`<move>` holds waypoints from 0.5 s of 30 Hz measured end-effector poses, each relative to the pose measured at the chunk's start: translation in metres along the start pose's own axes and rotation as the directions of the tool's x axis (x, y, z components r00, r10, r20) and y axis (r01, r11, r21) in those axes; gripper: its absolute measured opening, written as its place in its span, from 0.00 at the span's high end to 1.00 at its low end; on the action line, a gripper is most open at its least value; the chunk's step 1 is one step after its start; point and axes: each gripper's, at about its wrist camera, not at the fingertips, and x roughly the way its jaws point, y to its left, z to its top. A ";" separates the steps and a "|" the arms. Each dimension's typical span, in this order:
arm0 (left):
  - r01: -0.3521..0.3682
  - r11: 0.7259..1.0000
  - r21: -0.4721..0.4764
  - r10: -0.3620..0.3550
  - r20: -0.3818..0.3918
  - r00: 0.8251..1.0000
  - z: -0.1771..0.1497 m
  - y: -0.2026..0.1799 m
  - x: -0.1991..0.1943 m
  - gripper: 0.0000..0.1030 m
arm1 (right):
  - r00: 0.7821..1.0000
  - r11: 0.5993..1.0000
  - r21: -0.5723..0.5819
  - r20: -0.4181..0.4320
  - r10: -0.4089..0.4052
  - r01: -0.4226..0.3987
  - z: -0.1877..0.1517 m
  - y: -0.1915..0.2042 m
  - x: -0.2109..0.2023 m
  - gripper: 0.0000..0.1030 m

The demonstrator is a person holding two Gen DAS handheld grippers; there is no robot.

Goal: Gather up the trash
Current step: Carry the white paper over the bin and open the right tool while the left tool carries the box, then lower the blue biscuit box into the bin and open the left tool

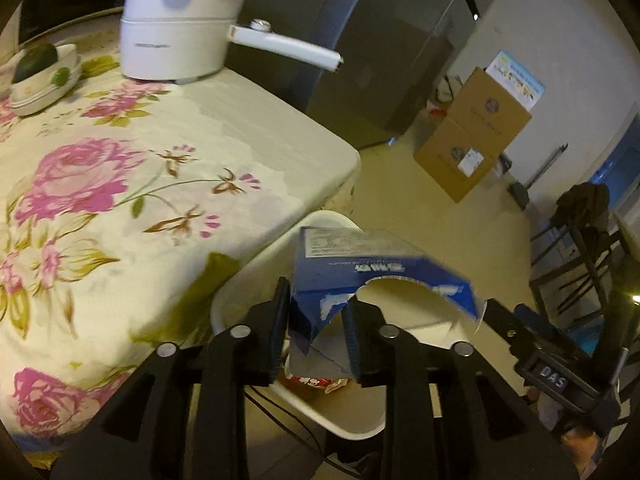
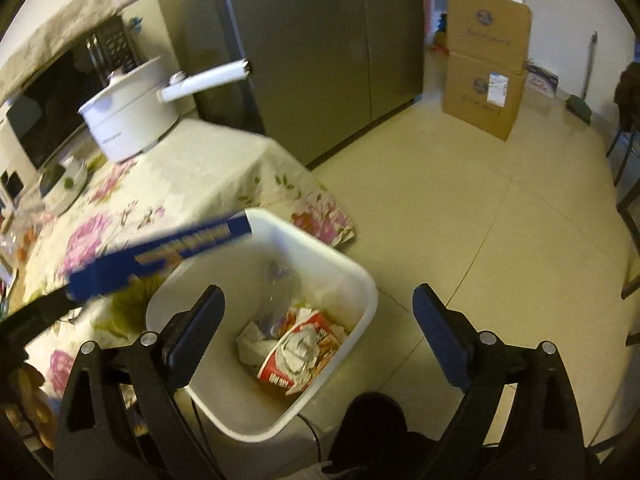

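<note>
A blue tissue box with a torn oval hole juts forward from my left gripper, whose jaws are shut on its crumpled near corner. The box hangs over the white bin beside the table. In the right wrist view the same blue box is a blurred bar above the bin's left rim. My right gripper stands wide open above the bin with nothing between its fingers. Inside the bin lie a red and white noodle cup, crumpled paper and a clear bottle.
The table with a floral cloth carries a white pot with a long handle and a bowl. A grey fridge and stacked cardboard boxes stand on the tiled floor. A dark chair is at right.
</note>
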 end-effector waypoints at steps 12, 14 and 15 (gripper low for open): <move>-0.036 0.998 0.056 0.038 -0.033 0.999 0.023 -0.026 0.011 0.26 | 0.999 0.996 0.088 0.045 -0.031 0.027 0.011 -0.020 -0.004 0.09; -0.084 0.990 0.109 0.093 -0.075 0.993 0.024 -0.033 0.017 0.17 | 0.997 0.995 0.098 0.063 -0.044 0.038 0.012 -0.021 -0.006 0.08; -0.116 0.979 0.169 0.141 -0.149 0.979 0.022 -0.038 0.029 0.18 | 0.996 0.994 0.105 0.069 -0.049 0.042 0.013 -0.023 -0.007 0.08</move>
